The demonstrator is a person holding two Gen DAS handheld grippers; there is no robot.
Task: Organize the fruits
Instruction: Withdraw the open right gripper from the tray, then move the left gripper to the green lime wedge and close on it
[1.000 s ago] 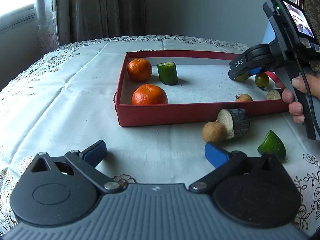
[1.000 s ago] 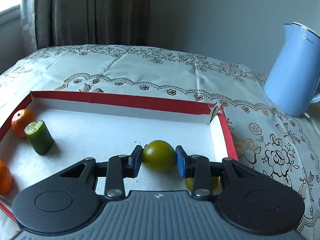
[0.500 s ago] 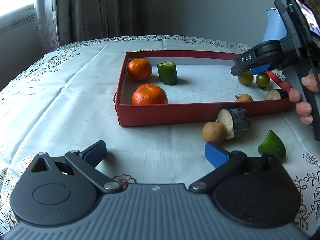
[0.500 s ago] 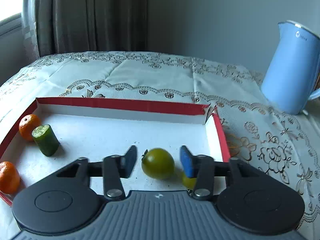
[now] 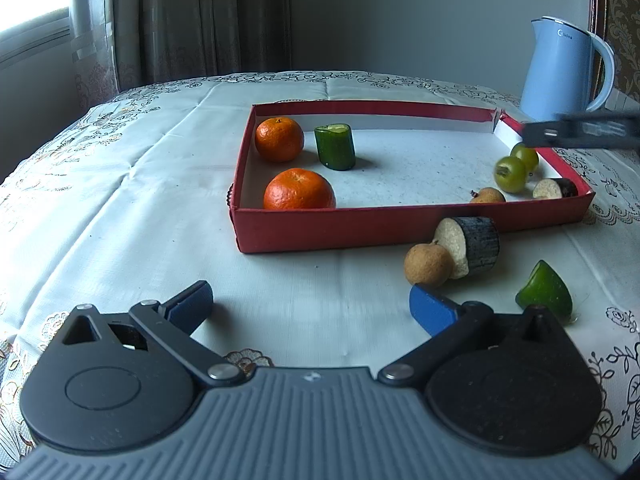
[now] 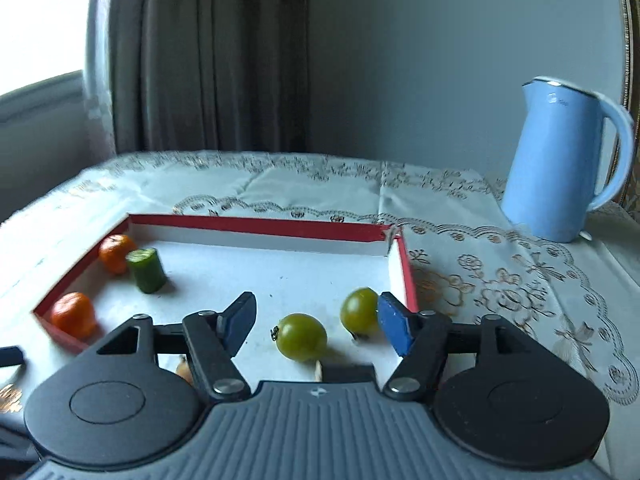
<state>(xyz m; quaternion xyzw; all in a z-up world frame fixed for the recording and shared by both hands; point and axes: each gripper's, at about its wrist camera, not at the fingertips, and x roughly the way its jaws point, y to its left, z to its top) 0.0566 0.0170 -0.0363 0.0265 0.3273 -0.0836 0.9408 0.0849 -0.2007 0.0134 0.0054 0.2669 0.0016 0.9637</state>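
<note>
Inside the red tray (image 5: 400,228) most of the sorting looks done: two oranges (image 5: 299,196) sit at its left end beside an upright cucumber piece (image 5: 335,146), and at the right end lie two green tomatoes (image 6: 301,336), a brown longan (image 5: 487,196) and a dark-skinned cut piece (image 5: 554,189) (its kind is hard to tell). The right gripper (image 6: 316,322) has just been opening; its blue fingers (image 6: 394,326) stand apart, and the nearer tomato rests free on the tray floor between them, touched by neither. That placement I judge finished. Left outside, on the tabletop (image 5: 140,208) just in front of the tray's near wall, are three things: a second longan (image 5: 428,265) touching a dark-skinned round slice (image 5: 470,246), and a green wedge (image 5: 544,290) a little apart to the right. The left gripper (image 5: 310,308) hovers low over the cloth near these, fingers spread wide and empty. So roughly three items remain to go in, and the left gripper seems best placed for the longan.
</note>
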